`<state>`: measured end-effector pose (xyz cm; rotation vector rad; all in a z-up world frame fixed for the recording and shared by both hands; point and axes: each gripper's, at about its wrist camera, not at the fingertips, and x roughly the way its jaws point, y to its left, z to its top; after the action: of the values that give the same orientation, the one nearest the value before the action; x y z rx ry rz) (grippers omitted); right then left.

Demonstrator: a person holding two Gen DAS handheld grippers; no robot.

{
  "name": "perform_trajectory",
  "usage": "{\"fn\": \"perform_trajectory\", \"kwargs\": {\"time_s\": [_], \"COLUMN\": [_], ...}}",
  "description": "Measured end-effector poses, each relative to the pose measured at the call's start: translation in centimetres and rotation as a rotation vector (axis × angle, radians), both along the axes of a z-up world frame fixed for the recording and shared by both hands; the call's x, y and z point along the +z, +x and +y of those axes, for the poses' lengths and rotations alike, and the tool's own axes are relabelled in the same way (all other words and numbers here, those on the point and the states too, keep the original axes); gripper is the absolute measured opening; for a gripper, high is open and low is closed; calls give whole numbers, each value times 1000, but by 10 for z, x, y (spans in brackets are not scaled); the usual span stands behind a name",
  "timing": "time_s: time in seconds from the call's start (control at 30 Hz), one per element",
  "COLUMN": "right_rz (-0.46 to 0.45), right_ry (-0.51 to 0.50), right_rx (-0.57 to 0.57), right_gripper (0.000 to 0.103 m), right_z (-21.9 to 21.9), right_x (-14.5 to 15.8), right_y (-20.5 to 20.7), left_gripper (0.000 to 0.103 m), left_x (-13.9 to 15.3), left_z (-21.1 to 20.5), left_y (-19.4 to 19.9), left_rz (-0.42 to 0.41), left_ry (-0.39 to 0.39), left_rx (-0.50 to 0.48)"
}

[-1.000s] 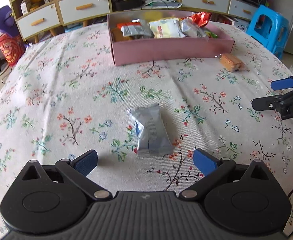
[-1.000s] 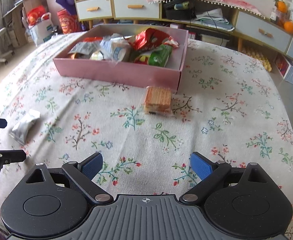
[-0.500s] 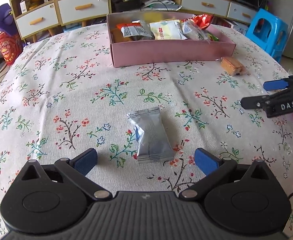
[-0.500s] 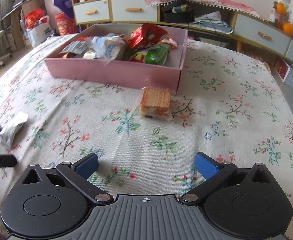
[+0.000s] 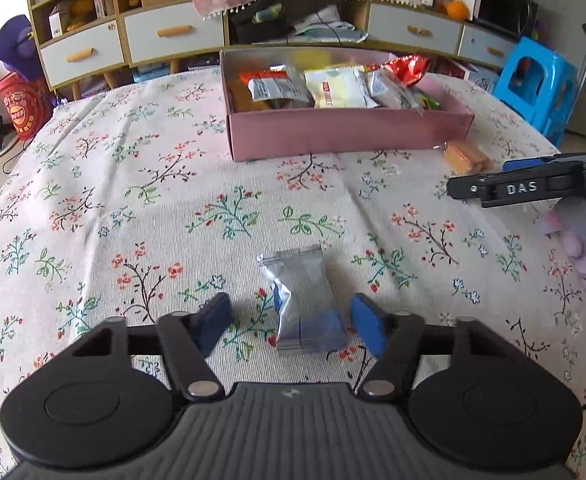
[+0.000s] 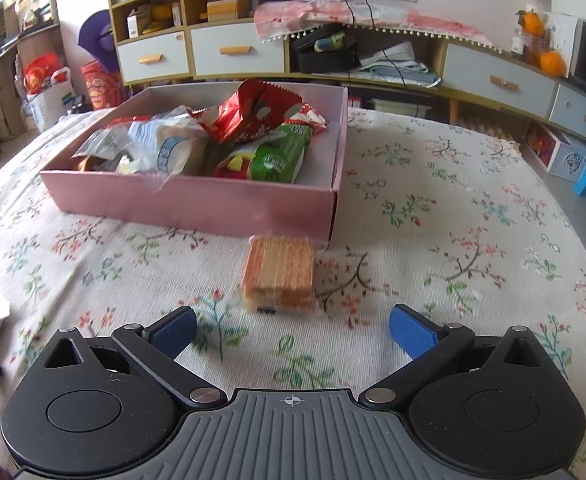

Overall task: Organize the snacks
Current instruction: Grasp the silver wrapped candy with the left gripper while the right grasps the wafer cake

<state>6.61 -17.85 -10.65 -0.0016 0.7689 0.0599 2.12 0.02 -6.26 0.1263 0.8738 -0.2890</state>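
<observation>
L gripper (image 5: 291, 324) is spread wide w/ the silver packet (image 5: 301, 303) between its pads, not touching yet, prob. to grab it for the pink box (image 5: 345, 136) at the tabletop's far edge. Packet lies flat mid-tabletop, long axis pointing toward the box. R gripper (image 6: 293, 330) also spread, holding nothing, lined up w/ the wafer pack (image 6: 279, 274) just beside the box's front-right corner.

Left wrist view: foil packet (image 5: 301, 300) lower centre on tablecloth (image 5: 133, 200); snack box (image 5: 345, 136) upper centre; wafer pack (image 5: 464, 157) right of it.
</observation>
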Motion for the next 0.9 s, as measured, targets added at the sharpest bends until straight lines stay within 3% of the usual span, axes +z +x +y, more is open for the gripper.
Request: {"fn": "perform_trajectory", "kwargs": {"time_s": [0.03, 0.1, 0.17, 0.7, 0.83, 0.9], "right_rz": [-4, -11, -16, -27, -33, -37], "right_ry": [0, 0, -1, -12, -17, -15], "right_rx": [-2, -5, -6, 5, 32, 47], "right_gripper": [103, 103, 103, 101, 92, 81], "right_z": [0, 0, 1, 1, 3, 5], "right_x": [0, 0, 0, 2, 5, 6], "right_y": [2, 4, 7, 13, 13, 12], "left_gripper": [51, 35, 30, 27, 27, 27], "left_x": [0, 2, 3, 4, 5, 6], "left_z": [-1, -2, -3, 3, 5, 6], "left_y": [0, 1, 2, 14, 17, 18], "left_rz": [-3, -7, -5, 9, 14, 16], "left_ry": [-1, -6, -8, -44, -52, -59], "left_rx": [-3, -19, -29, 13, 28, 33]}}
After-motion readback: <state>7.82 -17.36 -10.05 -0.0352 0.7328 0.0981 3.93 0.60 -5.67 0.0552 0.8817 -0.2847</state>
